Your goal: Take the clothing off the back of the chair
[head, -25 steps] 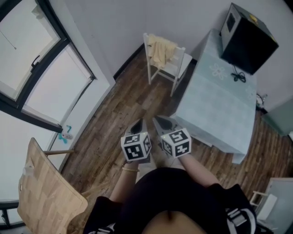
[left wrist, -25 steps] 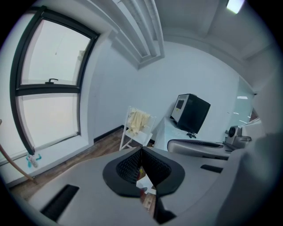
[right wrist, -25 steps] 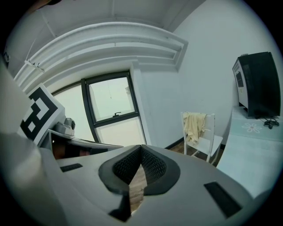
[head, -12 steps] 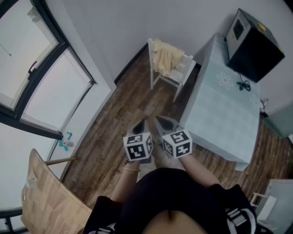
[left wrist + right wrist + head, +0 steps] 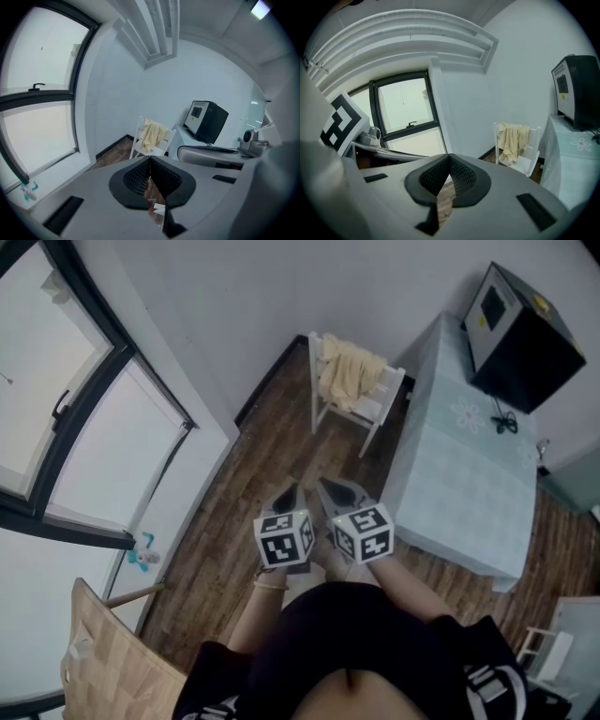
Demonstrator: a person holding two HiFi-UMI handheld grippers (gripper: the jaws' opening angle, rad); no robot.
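Note:
A pale yellow garment [image 5: 349, 373] hangs over the back of a white chair [image 5: 367, 412] by the far wall; the same garment [image 5: 152, 135] shows in the left gripper view, and the garment [image 5: 511, 139] in the right gripper view. My left gripper [image 5: 285, 496] and right gripper [image 5: 334, 489] are held side by side in front of the person's body, well short of the chair. Both are shut with nothing between their pads. Each points toward the chair.
A table with a pale green cloth [image 5: 469, 474] stands right of the chair, carrying a black boxy monitor [image 5: 525, 334]. Large windows [image 5: 66, 456] line the left wall. A wooden chair [image 5: 112, 667] stands at the near left. Wood floor [image 5: 253, 474] lies between me and the white chair.
The whole view has shifted forward: the white chair and table sit slightly lower and nearer in the frame, and the wooden chair has slid down toward the bottom left. Both grippers stay shut.

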